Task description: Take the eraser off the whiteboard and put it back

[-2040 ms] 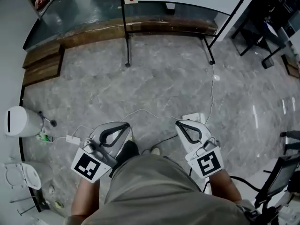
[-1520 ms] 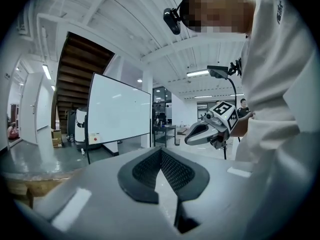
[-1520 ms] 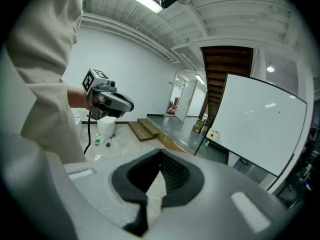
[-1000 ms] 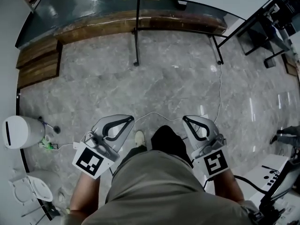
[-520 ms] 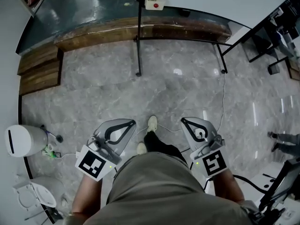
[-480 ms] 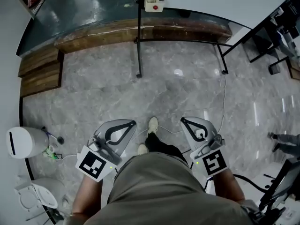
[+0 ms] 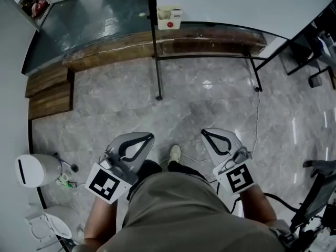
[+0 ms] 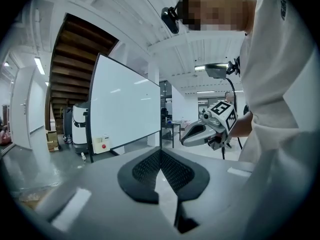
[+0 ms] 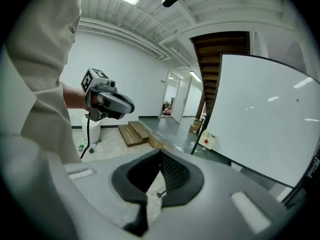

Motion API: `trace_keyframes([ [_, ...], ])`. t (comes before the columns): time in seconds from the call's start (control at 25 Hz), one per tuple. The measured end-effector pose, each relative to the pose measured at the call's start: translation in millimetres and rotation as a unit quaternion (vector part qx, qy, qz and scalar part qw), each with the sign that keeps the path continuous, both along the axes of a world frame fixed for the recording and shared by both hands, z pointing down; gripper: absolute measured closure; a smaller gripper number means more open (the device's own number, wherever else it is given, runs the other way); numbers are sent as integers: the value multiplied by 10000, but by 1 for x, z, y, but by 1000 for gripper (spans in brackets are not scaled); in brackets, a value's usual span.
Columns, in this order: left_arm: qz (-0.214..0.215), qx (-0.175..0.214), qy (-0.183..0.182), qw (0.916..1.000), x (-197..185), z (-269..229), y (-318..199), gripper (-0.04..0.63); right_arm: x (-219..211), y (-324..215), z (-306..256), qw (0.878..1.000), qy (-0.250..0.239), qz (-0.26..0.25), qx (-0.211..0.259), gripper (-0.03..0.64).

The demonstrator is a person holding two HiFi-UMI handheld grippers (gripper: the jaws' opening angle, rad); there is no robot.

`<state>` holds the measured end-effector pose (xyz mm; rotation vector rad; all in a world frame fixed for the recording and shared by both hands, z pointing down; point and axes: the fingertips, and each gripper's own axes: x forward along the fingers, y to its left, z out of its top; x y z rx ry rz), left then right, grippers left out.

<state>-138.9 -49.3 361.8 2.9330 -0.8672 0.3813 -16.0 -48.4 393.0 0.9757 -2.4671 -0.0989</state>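
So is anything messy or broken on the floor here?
Nothing looks broken or spilled. The one untidy thing is a thin white cable lying loose on the grey floor. It trails from near the whiteboard stand toward the person's shoe, where someone might trip on it.

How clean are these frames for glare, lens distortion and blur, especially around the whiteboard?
Head view: sharp, with bowed edges and a bright light reflection on the glossy floor. Left gripper view: heavy fisheye, dark corners, faint light streaks on the whiteboard. Right gripper view: same fisheye, streaks on the board too, detail legible.
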Motion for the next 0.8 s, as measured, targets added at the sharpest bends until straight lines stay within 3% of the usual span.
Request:
trace_keyframes([
  [0.4,165,-37,71,9998,-15,12,-80,589,-20,-78,12,9999,104,89,-63,615],
  [0.8,883,128,145,9959,-55,-5,-190,589,-63,-163,-10,9962,121,856,73,615],
])
